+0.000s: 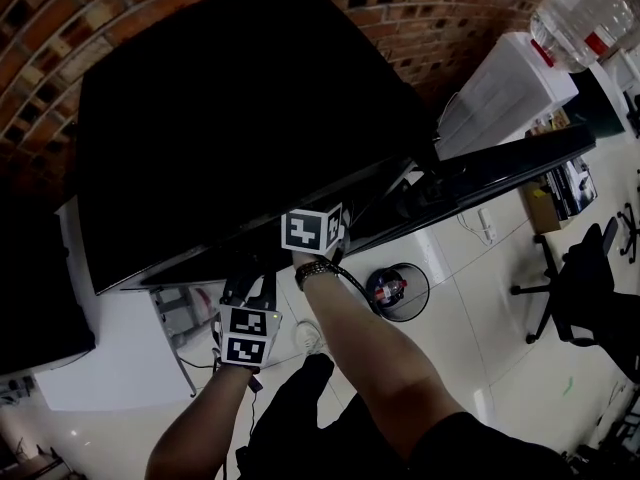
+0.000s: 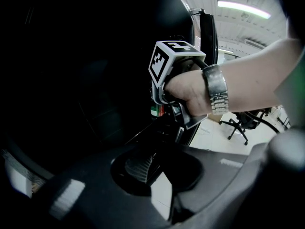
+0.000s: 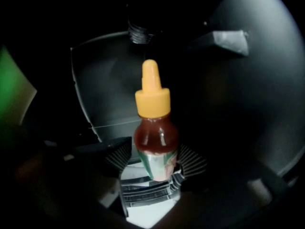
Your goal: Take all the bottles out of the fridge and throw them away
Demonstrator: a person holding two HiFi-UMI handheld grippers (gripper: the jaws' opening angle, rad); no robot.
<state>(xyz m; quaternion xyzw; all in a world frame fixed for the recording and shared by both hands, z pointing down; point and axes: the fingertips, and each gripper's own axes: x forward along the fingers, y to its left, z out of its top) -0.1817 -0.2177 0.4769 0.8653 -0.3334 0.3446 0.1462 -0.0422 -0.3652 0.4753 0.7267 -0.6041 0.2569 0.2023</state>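
My right gripper (image 3: 155, 165) is shut on a small sauce bottle (image 3: 155, 136) with red sauce, a yellow-orange nozzle cap and a green-and-white label. It holds the bottle upright inside the dark fridge. The left gripper view shows a hand and the right gripper (image 2: 164, 101), with the bottle's label (image 2: 154, 110) just below it. In the head view both grippers are at the front edge of the black fridge (image 1: 250, 98): the right gripper (image 1: 313, 230) under its marker cube, the left gripper (image 1: 250, 290) lower left. The left gripper (image 2: 152, 175) looks open and empty.
The fridge door (image 1: 500, 173) stands open to the right. On the white floor below it is a round black bin (image 1: 398, 291) with a bottle lying in it. A water dispenser (image 1: 510, 83) stands at the back right, and an office chair (image 1: 585, 288) further right.
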